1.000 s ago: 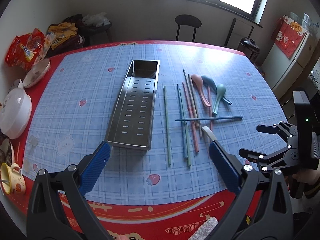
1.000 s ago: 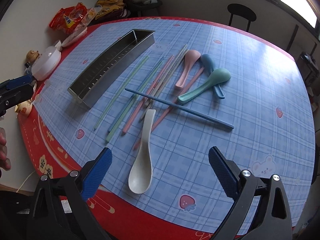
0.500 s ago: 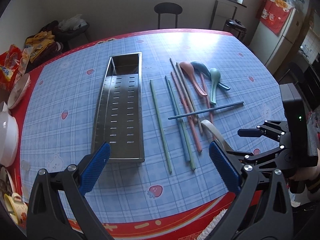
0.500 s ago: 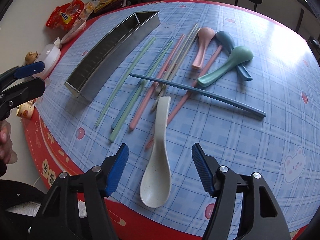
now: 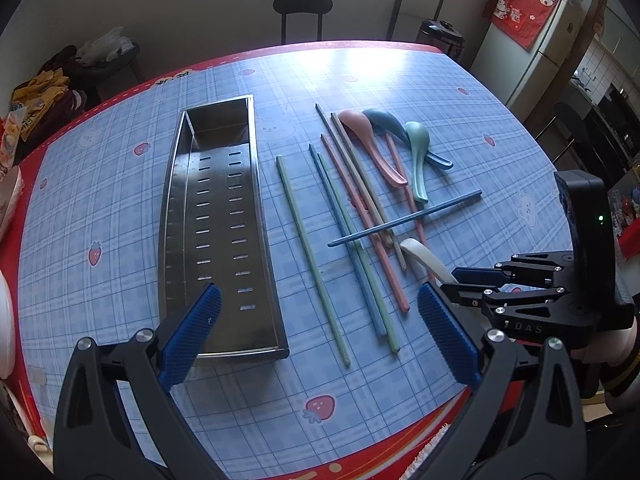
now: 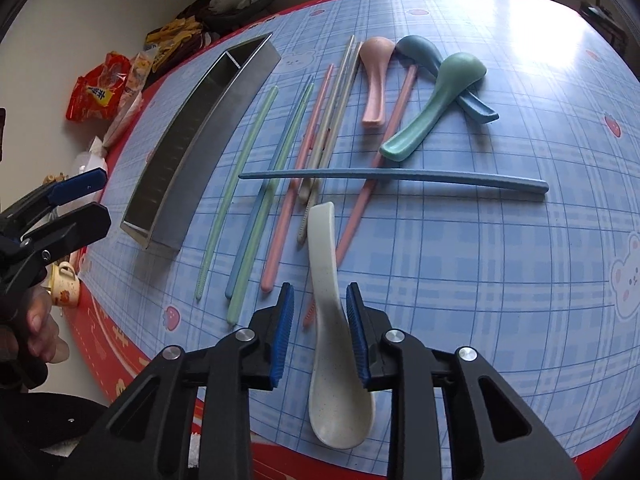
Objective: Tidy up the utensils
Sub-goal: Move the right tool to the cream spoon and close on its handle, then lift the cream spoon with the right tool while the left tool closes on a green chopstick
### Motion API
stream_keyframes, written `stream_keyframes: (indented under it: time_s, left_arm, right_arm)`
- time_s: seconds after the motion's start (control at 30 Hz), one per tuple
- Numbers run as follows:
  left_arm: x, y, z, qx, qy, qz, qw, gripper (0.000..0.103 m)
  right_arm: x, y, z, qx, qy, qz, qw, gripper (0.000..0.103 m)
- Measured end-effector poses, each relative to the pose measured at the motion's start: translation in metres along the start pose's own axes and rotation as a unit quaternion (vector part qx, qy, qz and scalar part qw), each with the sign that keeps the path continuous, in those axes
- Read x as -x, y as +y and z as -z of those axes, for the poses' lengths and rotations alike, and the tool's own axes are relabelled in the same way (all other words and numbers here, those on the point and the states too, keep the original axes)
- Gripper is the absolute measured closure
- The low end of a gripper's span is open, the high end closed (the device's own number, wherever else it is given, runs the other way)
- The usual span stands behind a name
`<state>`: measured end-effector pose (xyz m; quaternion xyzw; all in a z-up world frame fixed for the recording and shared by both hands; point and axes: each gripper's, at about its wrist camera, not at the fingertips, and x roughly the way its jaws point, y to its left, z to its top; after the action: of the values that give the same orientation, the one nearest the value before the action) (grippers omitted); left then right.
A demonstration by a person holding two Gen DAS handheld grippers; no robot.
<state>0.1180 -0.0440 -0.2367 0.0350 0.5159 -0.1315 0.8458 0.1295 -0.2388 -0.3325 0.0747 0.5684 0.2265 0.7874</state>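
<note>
While our right gripper [image 6: 320, 332] is closing its blue pads around the white spoon [image 6: 334, 344], we are watching the narrow neck between handle and bowl, low in the centre of the right wrist view. The right pad is meeting the spoon's edge and the left one is a sliver off, so we are not yet calling it a firm pinch. The spoon is lying flat on the table [image 6: 480, 280], bowl toward the red border at the bottom of the frame and handle tip pointing up toward the other utensils.

To do this step well, we are judging that the pads should land squarely on the neck, not on the wider bowl, where the curved sides could let the spoon squirt out or tip. Lifting straight up before carrying it across also looks wise, since the handle tip is sitting just beside a beige chopstick [image 6: 308, 216] and close under the long blue chopstick [image 6: 394, 178] lying crosswise over the pile.

Above that, pink, dark blue and teal spoons [image 6: 436, 100] are resting in the upper middle, with more chopsticks fanned out to their left. The metal tray [image 6: 208, 136], empty as far as we can see, is waiting at the upper left, so the spoon is probably heading there.

Our left gripper [image 5: 318, 332] is holding its fingers spread wide with nothing between them, hanging over the near end of the tray in the lower part of its own view.
</note>
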Motion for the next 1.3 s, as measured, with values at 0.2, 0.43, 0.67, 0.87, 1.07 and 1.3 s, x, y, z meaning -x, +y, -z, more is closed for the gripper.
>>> stream_keyframes:
  time_s: [0.2, 0.43, 0.67, 0.87, 1.07, 1.3]
  left_arm:
    - [-0.006, -0.004, -0.006, -0.015, -0.001, 0.013, 0.9998, 0.01]
    - [-0.014, -0.006, -0.005, -0.018, 0.013, 0.017, 0.9996, 0.023]
    - [-0.016, -0.002, -0.004, -0.006, 0.024, 0.026, 0.9994, 0.041]
    - [-0.029, 0.004, -0.004, 0.016, 0.045, 0.044, 0.9979, 0.063]
    - [-0.054, -0.004, -0.008, 0.014, 0.073, 0.04, 0.9964, 0.073]
    - [-0.085, -0.006, -0.017, 0.01, 0.102, -0.004, 0.9948, 0.09]
  right_arm:
    - [0.001, 0.002, 0.001, -0.012, -0.009, -0.004, 1.0, 0.094]
    - [-0.008, 0.009, 0.001, 0.003, 0.002, -0.005, 1.0, 0.094]
    - [-0.008, 0.01, 0.001, 0.01, -0.003, 0.008, 1.0, 0.096]
    - [0.006, -0.006, 0.003, -0.004, -0.029, 0.03, 0.999, 0.096]
    - [0.013, -0.025, 0.007, -0.026, -0.04, 0.047, 0.998, 0.096]
    - [0.021, -0.038, 0.009, -0.035, -0.049, 0.051, 0.997, 0.096]
